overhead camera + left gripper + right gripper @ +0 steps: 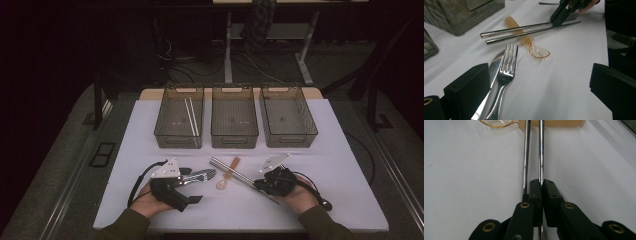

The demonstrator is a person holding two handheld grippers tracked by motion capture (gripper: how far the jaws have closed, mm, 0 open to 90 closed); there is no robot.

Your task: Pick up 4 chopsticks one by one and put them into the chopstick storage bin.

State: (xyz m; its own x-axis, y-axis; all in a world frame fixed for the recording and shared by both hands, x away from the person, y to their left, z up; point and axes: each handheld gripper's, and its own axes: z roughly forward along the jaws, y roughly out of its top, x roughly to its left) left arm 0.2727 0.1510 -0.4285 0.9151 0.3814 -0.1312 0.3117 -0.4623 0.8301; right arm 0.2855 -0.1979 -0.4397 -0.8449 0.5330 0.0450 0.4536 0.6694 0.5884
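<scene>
- Right gripper point(540, 185): jaws drawn together on one steel chopstick point(541, 150), gripped near its tip end; the right gripper view shows the rod running straight out between the pads. In the high view this gripper point(261, 183) sits near the front edge of the worktop point(345, 200), right of centre.
- Second chopstick point(525, 157) lies just beside the gripped one, parallel, passing outside the left pad; judged not in the grip.
- Long axis: both chopsticks point(239, 173) run diagonally from the right gripper away toward the back-left, thick ends pointing at the middle bin point(234, 116). The gripper's axis is in line with the rod.
- The pair crosses over the handle of a clear amber spoon point(537, 51); a lift straight up should clear it, a drag might pull it along.
- Left gripper point(197, 187): jaws apart, nothing held. Fork point(507, 65) and knife point(495, 62) lie together near its left jaw, heads pointing toward the spoon.
- Nearer hand: right for the chopsticks, left for fork and knife.
- Left bin point(179, 117) already holds two pale sticks; the right bin point(288, 116) looks empty.
</scene>
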